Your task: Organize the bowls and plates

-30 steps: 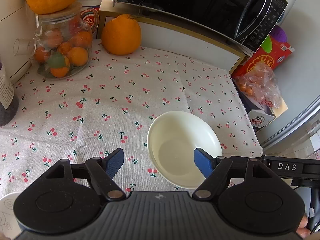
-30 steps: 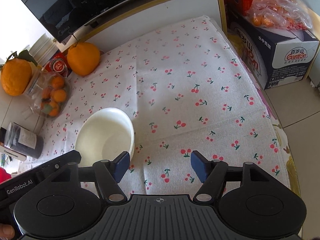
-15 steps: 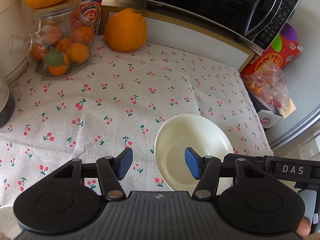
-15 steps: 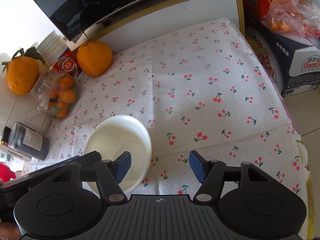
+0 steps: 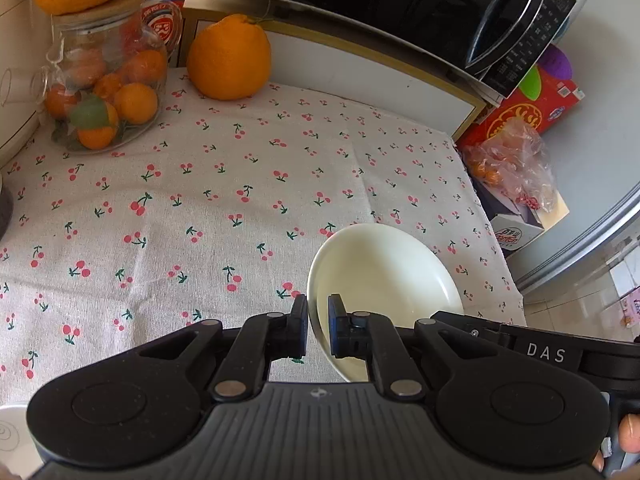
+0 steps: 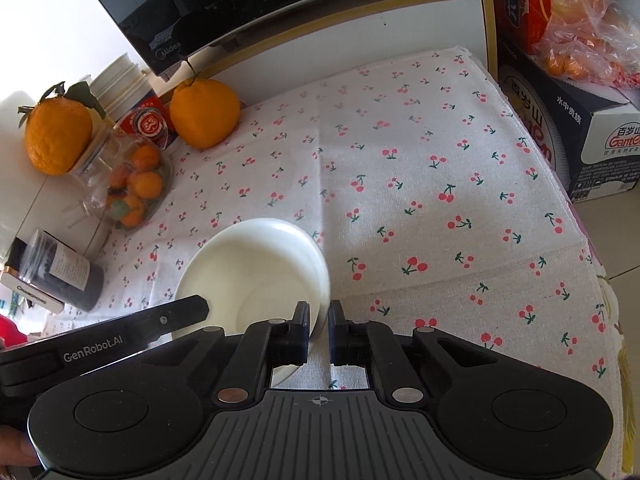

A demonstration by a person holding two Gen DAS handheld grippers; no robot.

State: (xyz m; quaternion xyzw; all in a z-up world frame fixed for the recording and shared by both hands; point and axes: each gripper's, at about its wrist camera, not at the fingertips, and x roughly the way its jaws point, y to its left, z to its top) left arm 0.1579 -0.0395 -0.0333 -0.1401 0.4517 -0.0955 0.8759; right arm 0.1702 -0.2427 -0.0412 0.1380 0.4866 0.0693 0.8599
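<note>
Both grippers (left (image 5: 318, 322), right (image 6: 319, 322)) clamp round glossy white bowl (image 5: 384, 276) rim.

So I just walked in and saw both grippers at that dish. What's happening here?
A person is holding a gripper in each hand, and both have clamped onto the same white bowl on the cherry-print tablecloth. The left gripper pinches the rim on one side, the right gripper pinches the opposite side. The bowl looks empty and tilted slightly. The jar of oranges and the microwave sit untouched at the back.
</note>
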